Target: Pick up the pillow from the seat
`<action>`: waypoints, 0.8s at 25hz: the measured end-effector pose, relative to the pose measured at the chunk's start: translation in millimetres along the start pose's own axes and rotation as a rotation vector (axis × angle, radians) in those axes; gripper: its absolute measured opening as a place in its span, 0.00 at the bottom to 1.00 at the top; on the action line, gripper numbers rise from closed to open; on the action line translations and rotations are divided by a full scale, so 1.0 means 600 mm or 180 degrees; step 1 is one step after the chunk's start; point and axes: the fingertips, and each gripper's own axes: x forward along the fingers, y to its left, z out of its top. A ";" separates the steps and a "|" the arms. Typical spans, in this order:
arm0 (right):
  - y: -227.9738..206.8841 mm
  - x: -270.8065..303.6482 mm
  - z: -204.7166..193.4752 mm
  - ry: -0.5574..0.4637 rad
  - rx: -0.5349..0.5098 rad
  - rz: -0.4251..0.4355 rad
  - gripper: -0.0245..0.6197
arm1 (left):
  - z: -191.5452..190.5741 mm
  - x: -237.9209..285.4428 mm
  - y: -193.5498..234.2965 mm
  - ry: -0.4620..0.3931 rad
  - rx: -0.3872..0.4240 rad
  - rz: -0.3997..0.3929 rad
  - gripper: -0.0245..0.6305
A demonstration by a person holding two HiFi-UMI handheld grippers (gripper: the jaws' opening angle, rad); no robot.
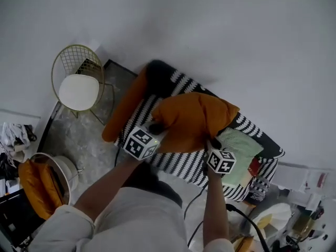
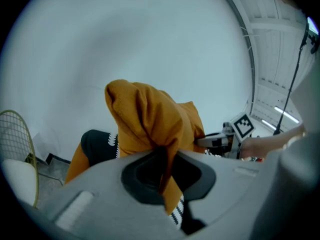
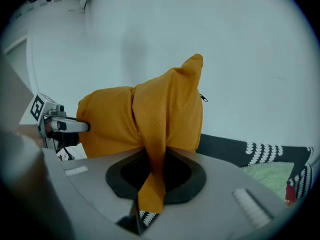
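An orange pillow hangs lifted above the black-and-white patterned seat, held at both near corners. My left gripper is shut on the pillow's left corner; in the left gripper view a fold of the orange pillow is pinched between the jaws of my left gripper. My right gripper is shut on the right corner; the right gripper view shows the orange pillow bunched into the jaws of my right gripper. Each gripper sees the other beyond the pillow.
A second long orange cushion leans along the seat's left side. A pale green cushion lies at the right end. A gold wire chair with a white pad stands at the left, a white wall behind. Clutter lies on the floor at both lower corners.
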 end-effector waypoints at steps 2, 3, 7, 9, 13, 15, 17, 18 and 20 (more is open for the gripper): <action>-0.005 -0.037 -0.003 -0.0065 0.0036 0.0004 0.12 | 0.008 -0.004 -0.032 -0.0037 0.0030 -0.0009 0.07; -0.009 -0.054 -0.005 -0.0098 0.0047 0.0011 0.12 | 0.011 -0.005 -0.047 -0.0057 0.0052 -0.0014 0.07; -0.019 -0.106 -0.010 -0.0266 0.0030 0.0040 0.11 | 0.023 -0.011 -0.100 -0.0170 0.0200 -0.0011 0.07; -0.012 -0.132 -0.013 -0.0349 0.0009 0.0061 0.11 | 0.029 -0.025 -0.121 -0.0237 0.0269 -0.0008 0.07; 0.020 -0.200 -0.036 -0.0475 -0.0009 0.0095 0.11 | 0.028 -0.070 -0.173 -0.0346 0.0365 -0.0019 0.06; 0.027 -0.243 -0.046 -0.0551 -0.0018 0.0097 0.10 | 0.027 -0.090 -0.213 -0.0391 0.0439 -0.0024 0.06; 0.032 -0.285 -0.055 -0.0629 -0.0037 0.0109 0.10 | 0.026 -0.109 -0.253 -0.0433 0.0518 -0.0028 0.06; 0.038 -0.304 -0.059 -0.0666 -0.0052 0.0116 0.10 | 0.024 -0.120 -0.271 -0.0455 0.0552 -0.0030 0.06; 0.053 -0.339 -0.067 -0.0741 -0.0084 0.0124 0.10 | 0.021 -0.145 -0.300 -0.0509 0.0598 -0.0042 0.06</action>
